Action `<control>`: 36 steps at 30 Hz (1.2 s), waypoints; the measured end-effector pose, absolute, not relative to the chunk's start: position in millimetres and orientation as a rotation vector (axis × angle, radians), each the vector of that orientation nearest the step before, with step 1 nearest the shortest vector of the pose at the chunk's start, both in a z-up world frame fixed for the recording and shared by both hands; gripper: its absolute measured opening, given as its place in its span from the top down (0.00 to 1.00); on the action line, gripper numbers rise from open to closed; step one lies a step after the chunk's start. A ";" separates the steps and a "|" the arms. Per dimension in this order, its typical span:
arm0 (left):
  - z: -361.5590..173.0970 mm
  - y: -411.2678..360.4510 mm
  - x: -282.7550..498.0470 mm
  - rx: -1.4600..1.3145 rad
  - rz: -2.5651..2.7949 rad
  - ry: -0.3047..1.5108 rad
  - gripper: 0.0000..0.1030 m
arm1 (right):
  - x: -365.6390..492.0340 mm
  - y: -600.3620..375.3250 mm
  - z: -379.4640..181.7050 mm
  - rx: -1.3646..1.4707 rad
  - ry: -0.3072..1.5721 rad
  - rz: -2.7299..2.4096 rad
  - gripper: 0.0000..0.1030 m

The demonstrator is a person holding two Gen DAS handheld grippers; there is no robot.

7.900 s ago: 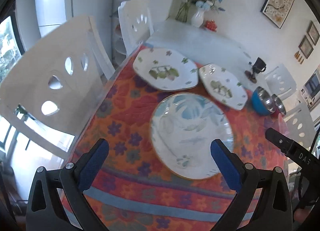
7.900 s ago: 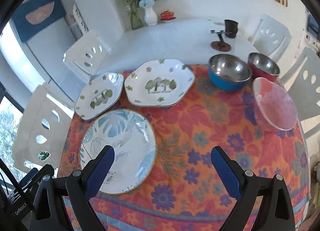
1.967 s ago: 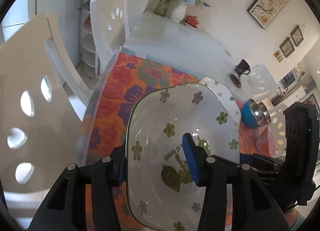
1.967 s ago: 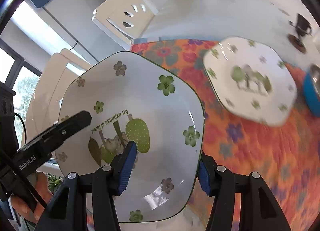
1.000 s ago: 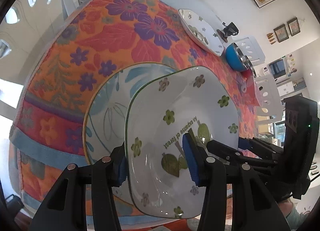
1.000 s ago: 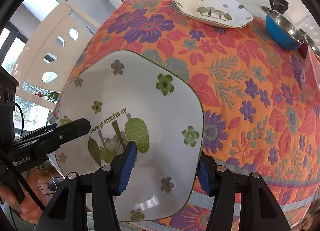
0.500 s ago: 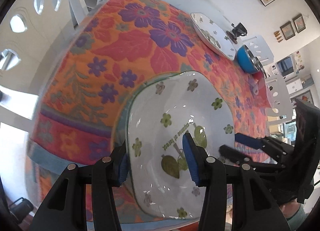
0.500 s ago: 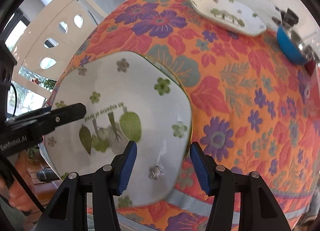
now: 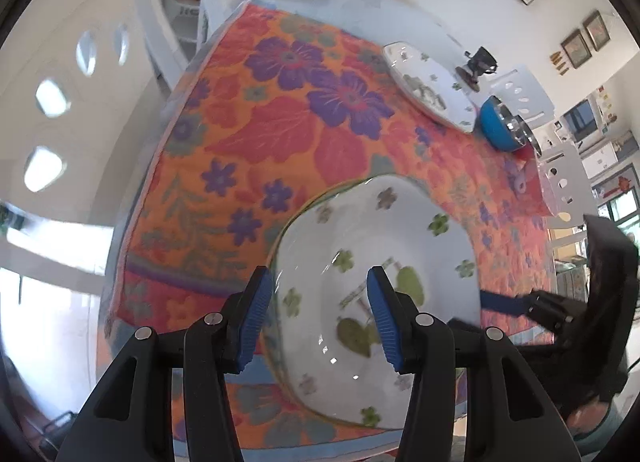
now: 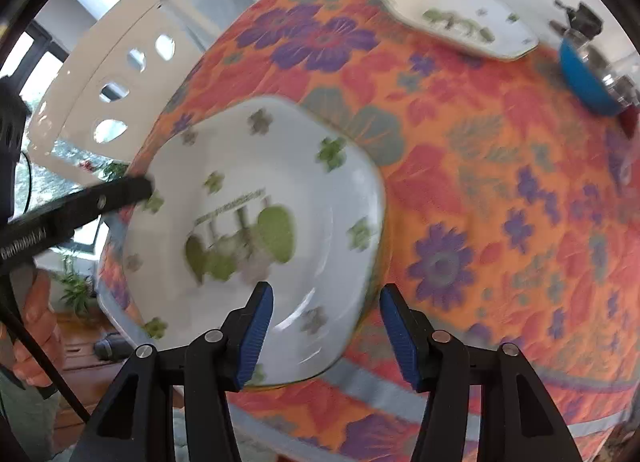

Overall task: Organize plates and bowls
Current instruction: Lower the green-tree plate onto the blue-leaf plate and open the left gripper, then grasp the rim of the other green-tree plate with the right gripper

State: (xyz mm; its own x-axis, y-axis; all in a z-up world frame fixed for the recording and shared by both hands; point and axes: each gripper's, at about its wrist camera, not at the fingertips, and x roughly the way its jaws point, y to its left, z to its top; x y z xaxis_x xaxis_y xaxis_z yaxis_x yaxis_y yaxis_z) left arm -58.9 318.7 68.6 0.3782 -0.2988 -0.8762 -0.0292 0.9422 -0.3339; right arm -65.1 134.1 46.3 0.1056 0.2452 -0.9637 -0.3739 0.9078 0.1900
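My left gripper (image 9: 316, 316) and right gripper (image 10: 326, 332) both sit with fingers parted around the flowered plate's (image 10: 256, 230) rim.

Bare orange floral tablecloth (image 10: 500, 166) fills my frame's centre and right; the white leaf-print plate (image 10: 256, 230) blocks lower left, the blue bowl (image 10: 584, 74) upper right.

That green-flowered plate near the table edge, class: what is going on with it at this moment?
A person holds a gripper in each hand. The green-flowered plate lies near the edge of the floral tablecloth. The left gripper and right gripper both straddle its rim with jaws apart, gripping nothing. A matching plate and a blue bowl sit farther back.
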 end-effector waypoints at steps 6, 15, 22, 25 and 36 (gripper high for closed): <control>106.5 312.5 -34.8 -0.277 -0.205 1.097 0.54 | -63.8 137.7 65.2 -0.178 1.341 0.469 0.45; 203.5 294.6 24.3 -0.244 -0.316 0.843 0.54 | 5.8 93.6 183.1 -0.055 1.033 0.357 0.44; 202.5 288.6 93.3 -0.192 -0.373 0.850 0.50 | 67.6 51.5 196.0 0.098 0.960 0.196 0.34; 172.2 285.4 129.0 -0.201 -0.382 0.927 0.50 | 91.2 30.1 155.8 0.242 1.070 0.157 0.34; 46.9 239.8 233.8 -0.233 -0.412 1.150 0.71 | 152.6 -6.9 45.4 0.412 1.263 -0.012 0.49</control>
State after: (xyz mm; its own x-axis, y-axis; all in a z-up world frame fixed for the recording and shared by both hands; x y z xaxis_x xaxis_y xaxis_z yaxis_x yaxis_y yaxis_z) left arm 233.8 239.8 46.9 0.3451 -0.4313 -0.8336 0.1963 0.9017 -0.3853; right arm 152.6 -6.9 45.4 0.3131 0.2149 -0.9251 0.2330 0.9269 0.2942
